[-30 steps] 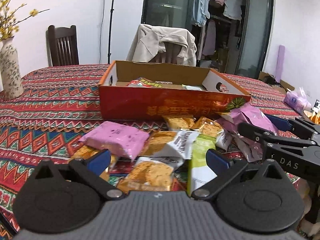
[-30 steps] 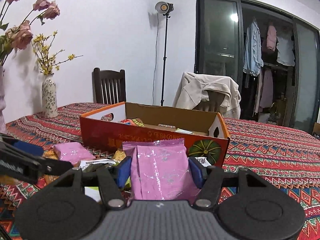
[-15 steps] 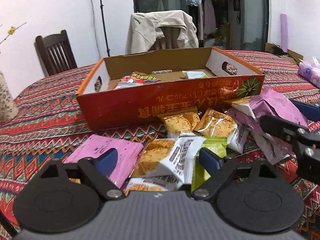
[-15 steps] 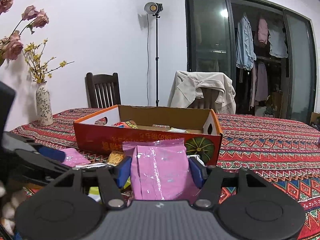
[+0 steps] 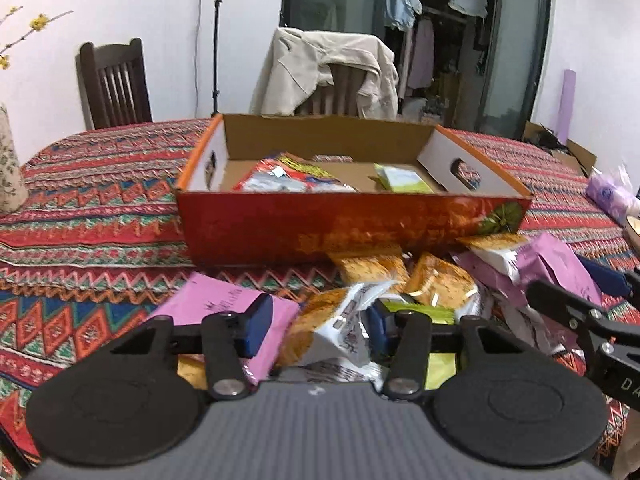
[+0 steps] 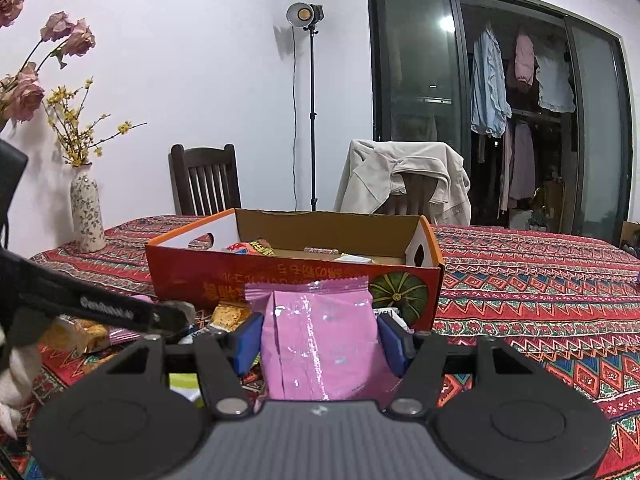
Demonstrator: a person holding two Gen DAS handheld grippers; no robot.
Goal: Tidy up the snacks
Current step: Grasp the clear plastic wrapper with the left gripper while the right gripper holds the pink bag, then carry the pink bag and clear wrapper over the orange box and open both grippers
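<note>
While the left gripper (image 5: pixel 316 322) hangs low over the heap of snack packets (image 5: pixel 432 284) at the near wall of the red cardboard box (image 5: pixel 320 224), its blue fingers (image 5: pixel 256 322) have just been closing and now stand about halfway in around a white-and-orange packet (image 5: pixel 340 328). Whether the pads already press that packet cannot be told from the left wrist view. At 9 o'clock of that packet a flat pink packet (image 5: pixel 208 300) lies on the worktop (image 5: pixel 80 208), partly under the left finger.

From the right wrist view, the right gripper (image 6: pixel 318 338) has a pink pouch (image 6: pixel 320 340) clamped upright between its two fingers (image 6: pixel 248 338), both pads against the pouch's sides, the crimped top edge pointing to 12 o'clock. The box stands just beyond the pouch on the patterned cloth, open at the top, with a red-and-yellow packet (image 5: pixel 292 174) at the left of its floor and a pale green one (image 5: pixel 402 178) at the right.

More orange and pink packets lie loose at 2 o'clock of the left gripper, where the other tool's black arm reaches in from the edge. A speckled vase (image 6: pixel 86 210) with yellow sprigs stands at 10 o'clock of the box, and a dark wooden chair (image 6: pixel 206 184) and a chair draped with a beige jacket (image 6: pixel 400 176) stand beyond the worktop.
</note>
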